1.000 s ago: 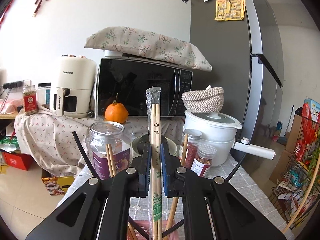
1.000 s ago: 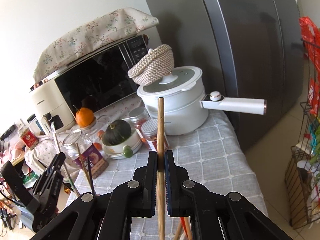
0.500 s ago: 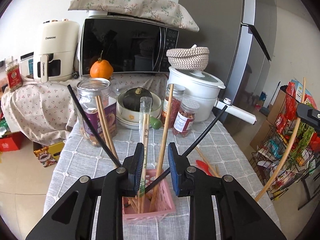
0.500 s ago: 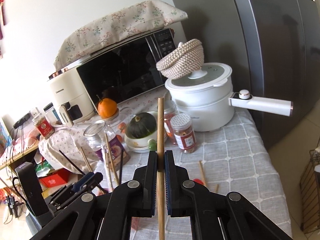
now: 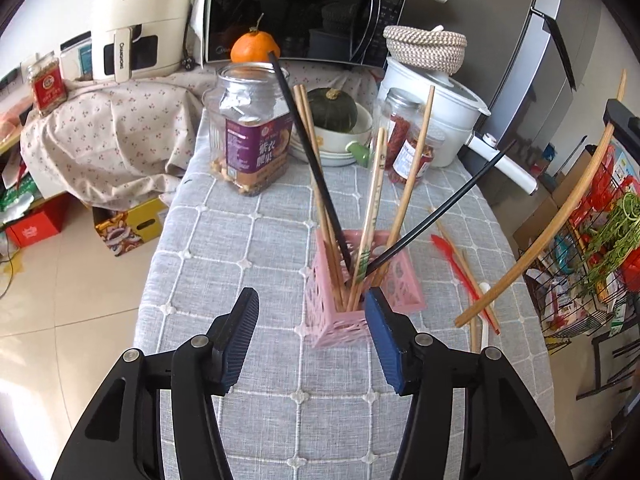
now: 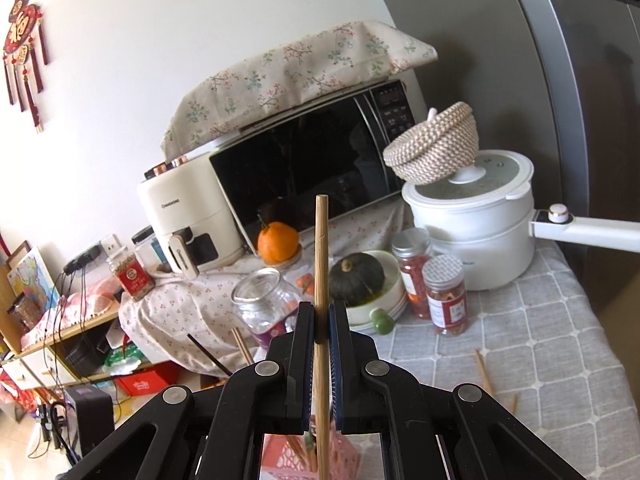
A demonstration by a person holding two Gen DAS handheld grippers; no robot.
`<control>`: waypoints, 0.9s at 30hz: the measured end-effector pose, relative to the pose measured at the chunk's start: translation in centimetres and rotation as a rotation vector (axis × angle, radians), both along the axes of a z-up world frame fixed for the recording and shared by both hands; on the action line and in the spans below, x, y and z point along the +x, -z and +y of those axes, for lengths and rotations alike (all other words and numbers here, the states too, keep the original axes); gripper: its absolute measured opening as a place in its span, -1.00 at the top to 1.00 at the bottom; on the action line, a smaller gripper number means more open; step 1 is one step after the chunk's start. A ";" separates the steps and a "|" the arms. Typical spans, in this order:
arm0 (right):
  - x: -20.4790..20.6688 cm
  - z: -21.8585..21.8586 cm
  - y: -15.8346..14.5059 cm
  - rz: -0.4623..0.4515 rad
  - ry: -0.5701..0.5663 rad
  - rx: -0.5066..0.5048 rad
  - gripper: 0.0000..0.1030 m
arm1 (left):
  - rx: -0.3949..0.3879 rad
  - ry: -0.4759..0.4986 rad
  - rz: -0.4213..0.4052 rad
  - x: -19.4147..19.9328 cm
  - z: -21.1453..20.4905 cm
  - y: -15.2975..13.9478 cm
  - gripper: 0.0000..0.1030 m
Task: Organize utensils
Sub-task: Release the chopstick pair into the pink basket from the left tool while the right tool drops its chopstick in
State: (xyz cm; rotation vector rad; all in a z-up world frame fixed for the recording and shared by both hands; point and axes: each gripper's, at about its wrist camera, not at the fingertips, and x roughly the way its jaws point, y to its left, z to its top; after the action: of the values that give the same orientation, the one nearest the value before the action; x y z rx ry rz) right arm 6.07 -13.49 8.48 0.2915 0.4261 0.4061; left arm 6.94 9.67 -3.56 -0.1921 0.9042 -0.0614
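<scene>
A pink lattice holder (image 5: 338,322) stands on the grey checked tablecloth (image 5: 248,264) and holds several wooden and black chopsticks, including a wrapped pair (image 5: 370,216). My left gripper (image 5: 310,340) is open and empty, just in front of and above the holder. My right gripper (image 6: 321,316) is shut on a single wooden chopstick (image 6: 322,264), held upright above the holder (image 6: 344,458); the same chopstick (image 5: 560,216) shows at the right in the left wrist view. A red utensil (image 5: 456,264) and loose wooden chopsticks (image 5: 472,308) lie right of the holder.
Behind the holder stand a glass jar (image 5: 250,128), a bowl with a green squash (image 5: 332,110), two spice jars (image 5: 416,152) and a white pot (image 5: 440,120) with a long handle. A microwave (image 6: 312,160) and air fryer (image 6: 180,216) sit further back. A fridge (image 6: 580,80) is right.
My left gripper let go of the wrapped chopsticks into the pink holder, opened wide and drew back and up. My right gripper, still holding its chopstick, moved over the holder.
</scene>
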 end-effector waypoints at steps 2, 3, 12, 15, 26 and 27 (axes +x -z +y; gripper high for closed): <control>0.3 0.6 -0.1 -0.016 0.001 0.018 0.90 | -0.001 -0.002 0.019 0.0 0.7 0.4 -0.13; 0.4 1.0 -0.1 -0.022 0.004 0.023 0.89 | 0.000 -0.003 0.023 -0.2 1.0 0.5 -0.13; 3.3 4.6 2.5 0.005 -0.002 0.041 0.89 | -0.001 -0.004 0.044 -0.5 2.9 1.0 -0.13; 4.2 5.8 4.0 0.040 -0.020 0.026 0.89 | 0.003 0.001 0.047 -0.6 3.1 1.2 -0.13; 6.0 8.6 8.1 0.130 -0.045 -0.060 0.88 | 0.002 0.018 0.049 -0.7 2.7 1.1 -0.13; 6.1 8.7 8.4 0.139 -0.049 -0.065 0.86 | 0.002 0.020 0.048 -0.7 2.6 1.0 -0.13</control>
State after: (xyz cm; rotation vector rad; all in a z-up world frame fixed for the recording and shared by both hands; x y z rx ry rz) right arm 12.21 -4.77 0.11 0.2477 0.5826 0.4200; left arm 6.27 12.27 -4.61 -0.1832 0.9541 -0.0748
